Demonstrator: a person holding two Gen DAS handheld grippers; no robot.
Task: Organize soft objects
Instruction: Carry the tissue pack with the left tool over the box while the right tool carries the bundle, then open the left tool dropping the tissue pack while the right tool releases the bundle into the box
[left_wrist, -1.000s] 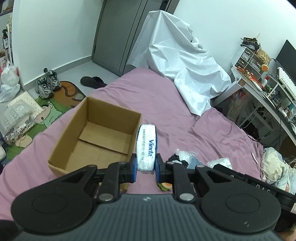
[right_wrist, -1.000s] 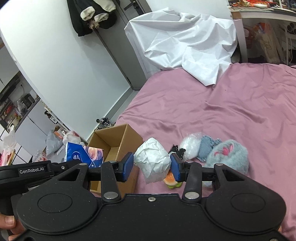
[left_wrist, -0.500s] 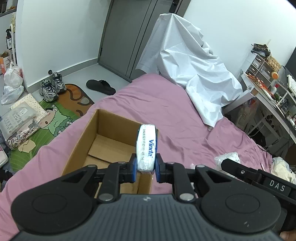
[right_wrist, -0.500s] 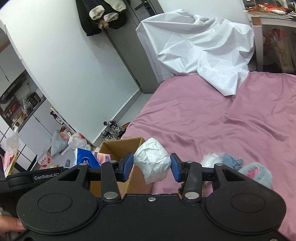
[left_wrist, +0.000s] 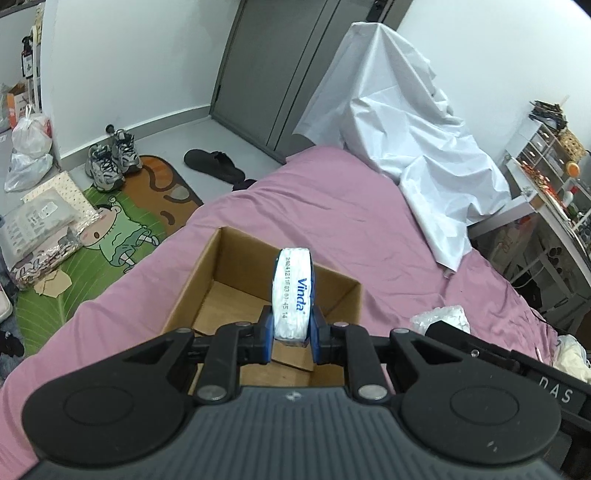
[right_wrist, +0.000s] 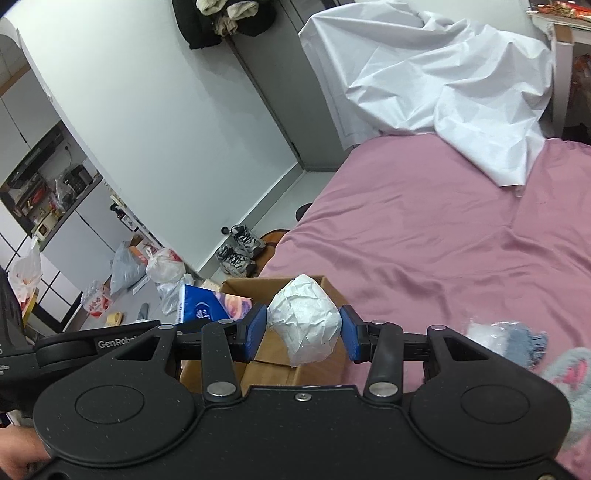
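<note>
My left gripper (left_wrist: 290, 339) is shut on a blue-and-white Vinda tissue pack (left_wrist: 293, 295) and holds it upright over the open cardboard box (left_wrist: 207, 266) on the pink bed. The pack also shows in the right wrist view (right_wrist: 207, 308). My right gripper (right_wrist: 303, 334) is shut on a crumpled white paper bundle (right_wrist: 304, 322), just right of the box (right_wrist: 280, 363). A fluffy blue-grey and pink soft toy (right_wrist: 570, 376), a blue cloth (right_wrist: 524, 341) and a clear plastic bag (right_wrist: 480, 330) lie on the bed to the right.
A white sheet (left_wrist: 410, 136) covers something at the bed's far end. Sneakers (left_wrist: 110, 158), a slipper (left_wrist: 216, 166), a cartoon mat (left_wrist: 122, 236) and bags lie on the floor to the left. A cluttered desk (left_wrist: 550, 192) stands to the right.
Both grippers have moved left toward the box with their loads. The tissue pack now hangs over the box's inside, and the paper bundle is close to its right edge.
</note>
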